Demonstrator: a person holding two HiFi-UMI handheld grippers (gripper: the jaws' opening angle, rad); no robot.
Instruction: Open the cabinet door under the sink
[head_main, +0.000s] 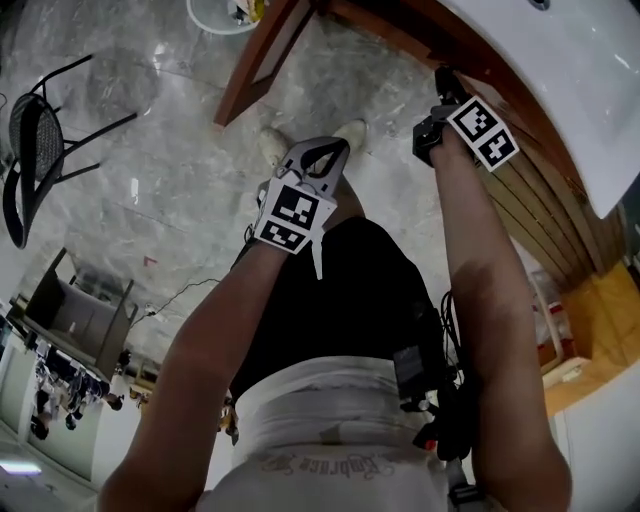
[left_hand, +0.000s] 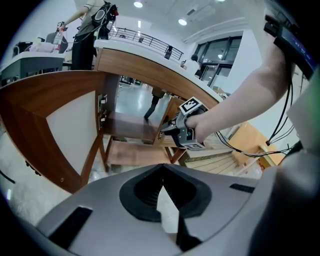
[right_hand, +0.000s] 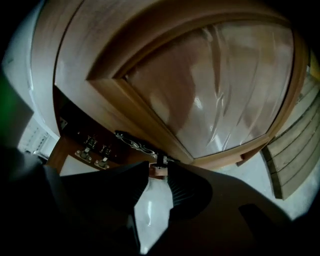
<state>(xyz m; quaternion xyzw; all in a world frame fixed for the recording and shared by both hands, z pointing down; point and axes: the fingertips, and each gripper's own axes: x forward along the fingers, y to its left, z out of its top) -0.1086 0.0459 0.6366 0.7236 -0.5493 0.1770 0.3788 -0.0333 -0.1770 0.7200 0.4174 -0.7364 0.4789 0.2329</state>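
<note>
Door of the cabinet beneath the sink stands swung wide at 11 o'clock in the head view, so opening looks essentially done; right tongs spread apart, clasping nothing, near the cabinet front at 1 o'clock; left tongs pressed together, empty

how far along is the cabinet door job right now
Done: the first door stands swung wide. In hand: the right gripper sits at the second door edge, jaws apart, gripping nothing. That door looks ajar, with the cabinet interior showing beside it. Left: perhaps swinging it wider.
</note>
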